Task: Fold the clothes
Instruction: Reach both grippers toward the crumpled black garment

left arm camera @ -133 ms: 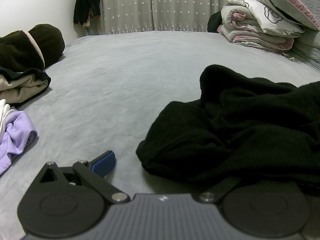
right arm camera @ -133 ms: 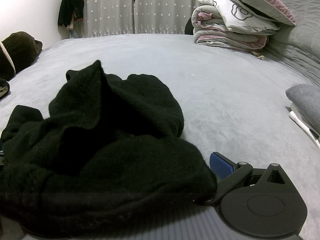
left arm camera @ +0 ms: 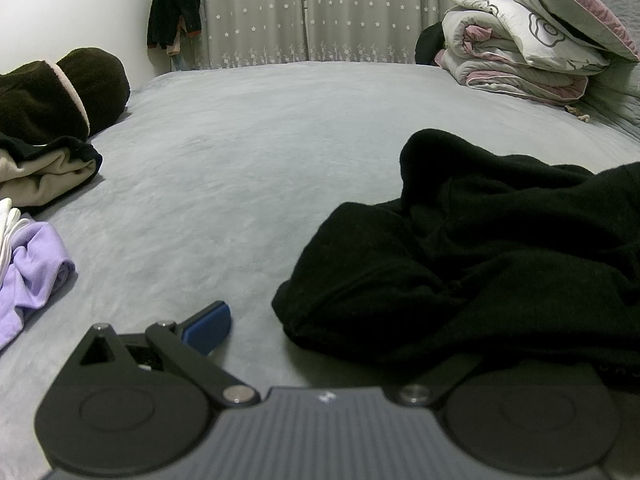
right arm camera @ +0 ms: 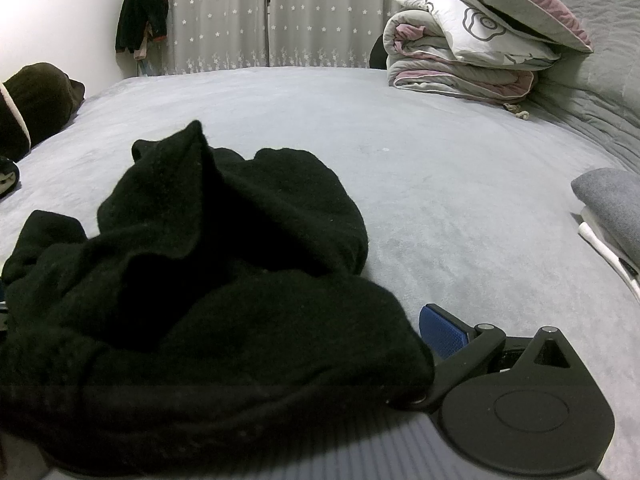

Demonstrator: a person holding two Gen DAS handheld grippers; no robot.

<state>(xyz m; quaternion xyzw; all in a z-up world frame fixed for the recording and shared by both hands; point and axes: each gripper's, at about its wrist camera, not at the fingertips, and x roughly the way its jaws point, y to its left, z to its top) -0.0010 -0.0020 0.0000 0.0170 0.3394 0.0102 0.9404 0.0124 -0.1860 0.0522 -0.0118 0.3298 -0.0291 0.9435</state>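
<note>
Near the bed's front edge, a crumpled black garment lies heaped, no clear long axis. It drapes over one finger of both the left gripper and right gripper; I cannot tell either's grip.

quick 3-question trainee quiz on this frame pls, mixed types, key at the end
1. True or false: the black garment lies flat and neatly folded on the grey bed.
2. In the left wrist view, which lies nearest the left gripper's blue finger pad? A) the folded duvet B) the purple garment C) the dark jacket hanging by the curtain
3. Fill in: in the right wrist view, the garment covers one finger of the right gripper; only the ___ pad shows.

Key: 1 false, it is bunched up; 2 B; 3 blue.
</note>
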